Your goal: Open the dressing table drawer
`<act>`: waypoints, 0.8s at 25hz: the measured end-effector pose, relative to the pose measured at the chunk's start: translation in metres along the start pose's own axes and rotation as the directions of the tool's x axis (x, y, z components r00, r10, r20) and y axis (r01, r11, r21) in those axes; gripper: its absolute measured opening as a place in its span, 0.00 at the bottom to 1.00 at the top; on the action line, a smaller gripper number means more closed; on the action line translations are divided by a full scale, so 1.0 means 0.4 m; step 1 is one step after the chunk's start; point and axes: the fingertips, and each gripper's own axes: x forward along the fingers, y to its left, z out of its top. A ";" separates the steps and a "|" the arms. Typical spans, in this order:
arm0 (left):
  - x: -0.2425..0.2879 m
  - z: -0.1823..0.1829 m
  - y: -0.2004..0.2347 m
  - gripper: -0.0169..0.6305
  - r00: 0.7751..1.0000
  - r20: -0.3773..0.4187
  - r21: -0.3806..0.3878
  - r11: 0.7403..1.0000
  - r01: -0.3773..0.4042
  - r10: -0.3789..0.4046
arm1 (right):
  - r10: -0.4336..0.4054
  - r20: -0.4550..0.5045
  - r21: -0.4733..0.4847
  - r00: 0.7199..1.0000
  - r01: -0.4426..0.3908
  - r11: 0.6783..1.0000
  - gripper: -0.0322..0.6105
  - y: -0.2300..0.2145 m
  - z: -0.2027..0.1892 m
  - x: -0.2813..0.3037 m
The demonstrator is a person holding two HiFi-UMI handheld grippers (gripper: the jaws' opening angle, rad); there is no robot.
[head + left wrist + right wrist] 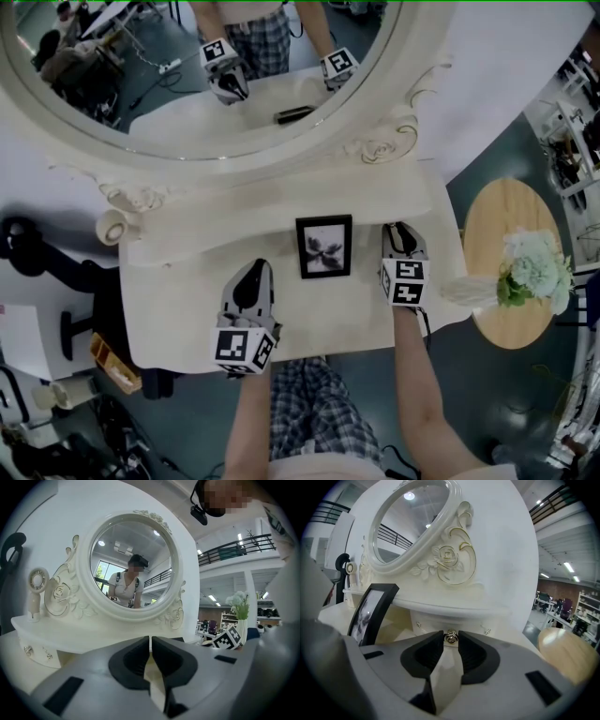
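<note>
Grippers on the dressing table [178, 281], so let's run across. Furthest left, the left gripper [254, 269] rests on the open tabletop, jaws together with nothing between them, nose aimed at the big round mirror [133, 564] straight ahead of it. It looks idle for now. To its right stands a small black picture frame [324, 247], propped upright, between the two grippers and nearer the right one. Now the action: the right gripper [399, 228] is tipped slightly down at the raised back section of the table, and its jaw tips are pinched on a little shiny metal knob [450, 638]. That knob sits on the pale drawer [436, 620] directly in front of the jaws, tucked under the shelf below the mirror. I'd call this a light, shallow drawer that should slide with a gentle tug, but the knob is the tricky part. It is tiny, round and polished, so probably slippery, and only the very tips have it. The safest hold is square on the knob with a straight pull back along the drawer's line. An angled pull could pop the tips off or jam the drawer, and a jolt might tip the frame just left of this gripper. Well off to its right, apart from the dressing table, a round wooden side table [502, 211] carries flowers [534, 267].
</note>
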 end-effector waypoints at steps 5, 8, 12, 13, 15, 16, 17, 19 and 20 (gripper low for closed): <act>-0.004 0.008 -0.001 0.09 1.000 0.006 0.002 1.000 -0.003 0.003 | -0.005 -0.010 0.001 1.000 0.005 1.000 0.22 -0.004 -0.006 -0.011; -0.008 0.010 -0.004 0.09 1.000 0.005 0.001 1.000 0.000 0.000 | -0.004 -0.011 0.001 1.000 0.004 1.000 0.22 -0.004 -0.014 -0.027; -0.017 0.009 -0.005 0.09 1.000 0.007 -0.004 1.000 -0.004 0.004 | 0.000 -0.017 -0.005 1.000 0.000 1.000 0.22 -0.003 -0.025 -0.044; -0.019 0.009 -0.005 0.09 1.000 0.008 -0.004 1.000 -0.005 0.005 | 0.001 -0.019 -0.006 1.000 -0.001 1.000 0.22 -0.003 -0.028 -0.048; -0.024 0.012 -0.007 0.09 1.000 0.012 0.000 1.000 -0.005 0.005 | 0.002 -0.021 -0.008 1.000 -0.002 1.000 0.22 -0.003 -0.033 -0.057; -0.026 0.014 -0.009 0.09 1.000 0.014 0.002 1.000 -0.004 0.004 | 0.003 -0.023 -0.009 1.000 -0.003 1.000 0.22 -0.002 -0.036 -0.062; -0.027 0.016 -0.011 0.09 1.000 0.016 0.004 1.000 -0.003 0.003 | 0.003 -0.024 -0.009 1.000 -0.004 1.000 0.22 -0.002 -0.039 -0.067; -0.030 0.021 -0.014 0.08 1.000 0.018 0.006 1.000 -0.001 0.001 | 0.004 -0.023 -0.009 1.000 -0.004 1.000 0.22 0.000 -0.044 -0.077; -0.032 0.020 -0.015 0.09 1.000 0.018 0.007 1.000 -0.002 0.002 | 0.004 -0.022 -0.009 1.000 -0.004 1.000 0.22 0.001 -0.046 -0.082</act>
